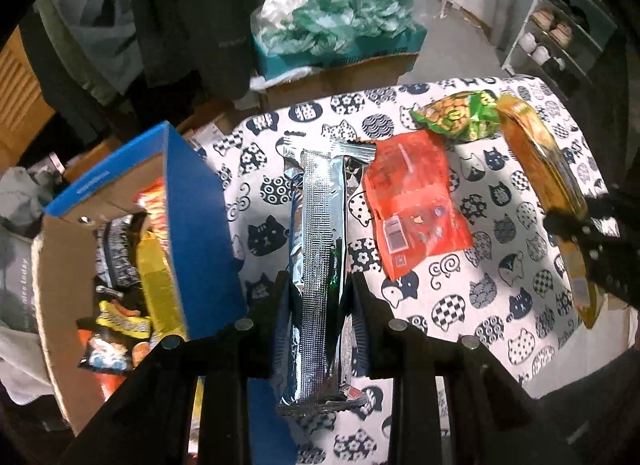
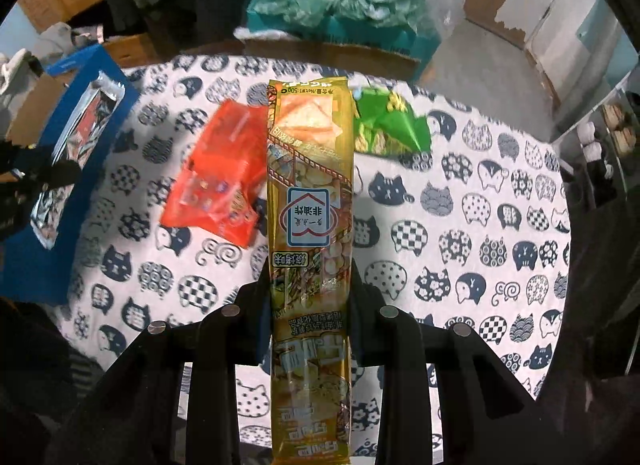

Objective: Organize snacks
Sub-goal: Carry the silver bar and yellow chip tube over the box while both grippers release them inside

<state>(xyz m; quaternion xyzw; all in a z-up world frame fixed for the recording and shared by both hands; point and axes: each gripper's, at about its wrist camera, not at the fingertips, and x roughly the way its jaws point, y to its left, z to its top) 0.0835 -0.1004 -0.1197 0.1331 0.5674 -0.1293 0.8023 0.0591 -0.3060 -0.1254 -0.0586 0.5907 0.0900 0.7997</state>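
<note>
My left gripper [image 1: 318, 285] is shut on a long silver snack pack [image 1: 320, 257], held above the cat-print tablecloth [image 1: 500, 305] just right of the blue cardboard box [image 1: 200, 233]. My right gripper [image 2: 311, 269] is shut on a long yellow snack pack [image 2: 310, 225], held above the cloth; it also shows in the left wrist view [image 1: 544, 169]. An orange-red snack bag [image 1: 412, 205] and a green snack bag [image 1: 460, 115] lie on the cloth; both show in the right wrist view, the orange-red bag [image 2: 216, 173] and the green bag [image 2: 392, 125].
The blue box holds several snack packs [image 1: 132, 277] and stands off the table's left edge; it shows at the left of the right wrist view [image 2: 32, 257]. A cardboard box with teal plastic bags [image 1: 340, 29] stands behind the table. A shoe rack [image 1: 556, 37] is at the far right.
</note>
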